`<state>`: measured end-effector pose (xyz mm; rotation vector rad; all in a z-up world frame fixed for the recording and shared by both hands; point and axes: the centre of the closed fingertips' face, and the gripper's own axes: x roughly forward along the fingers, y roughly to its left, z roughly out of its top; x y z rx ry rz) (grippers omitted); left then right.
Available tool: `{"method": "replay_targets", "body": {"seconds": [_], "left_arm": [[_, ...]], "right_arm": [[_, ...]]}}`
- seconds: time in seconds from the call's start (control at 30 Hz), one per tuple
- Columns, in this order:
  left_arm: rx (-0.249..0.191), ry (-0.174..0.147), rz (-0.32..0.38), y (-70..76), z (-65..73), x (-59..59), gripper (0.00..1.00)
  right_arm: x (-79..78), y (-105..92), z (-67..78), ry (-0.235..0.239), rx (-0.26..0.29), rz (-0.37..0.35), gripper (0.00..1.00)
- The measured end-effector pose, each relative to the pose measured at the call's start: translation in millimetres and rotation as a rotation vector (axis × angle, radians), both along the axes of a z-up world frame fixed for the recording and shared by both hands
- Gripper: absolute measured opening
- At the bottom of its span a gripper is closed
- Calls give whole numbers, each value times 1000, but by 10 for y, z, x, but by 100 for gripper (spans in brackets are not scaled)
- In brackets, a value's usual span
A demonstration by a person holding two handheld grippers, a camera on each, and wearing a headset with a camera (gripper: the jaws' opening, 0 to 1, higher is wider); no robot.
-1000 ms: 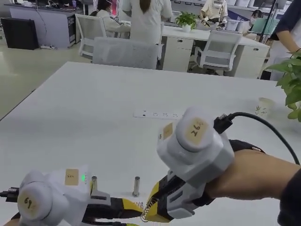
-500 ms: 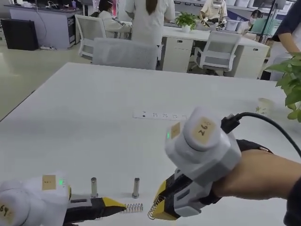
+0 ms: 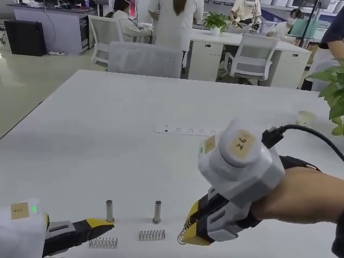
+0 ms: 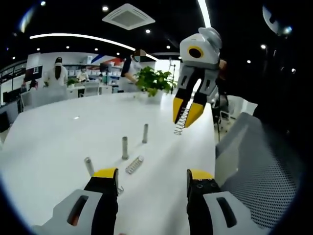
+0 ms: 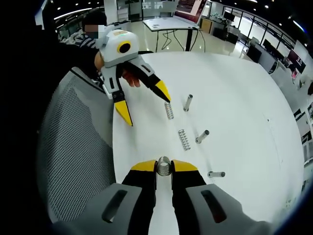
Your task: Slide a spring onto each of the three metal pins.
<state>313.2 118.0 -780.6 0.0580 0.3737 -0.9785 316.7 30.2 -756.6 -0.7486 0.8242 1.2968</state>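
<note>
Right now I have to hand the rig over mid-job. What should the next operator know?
Left gripper: fingers open, holding nothing, low over the table.
Right gripper: shut on a spring, raised off the table.
Three pins stand bare. Two loose springs lie flat on the table beside them.
Done: no spring is on a pin yet.
Left: all three springs, probably starting with the one in the right gripper.

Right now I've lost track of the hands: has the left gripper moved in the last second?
Yes. In the head view the left gripper drew back leftward: its tip was by the right pin, now beside the left pin.
</note>
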Motion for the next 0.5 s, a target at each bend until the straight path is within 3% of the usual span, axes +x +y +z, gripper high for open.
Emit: {"method": "replay_targets", "body": {"seconds": [0.5], "left_arm": [[31, -9, 98, 262, -42, 55, 62]], "right_arm": [[255, -262, 115, -20, -15, -62, 8]]}}
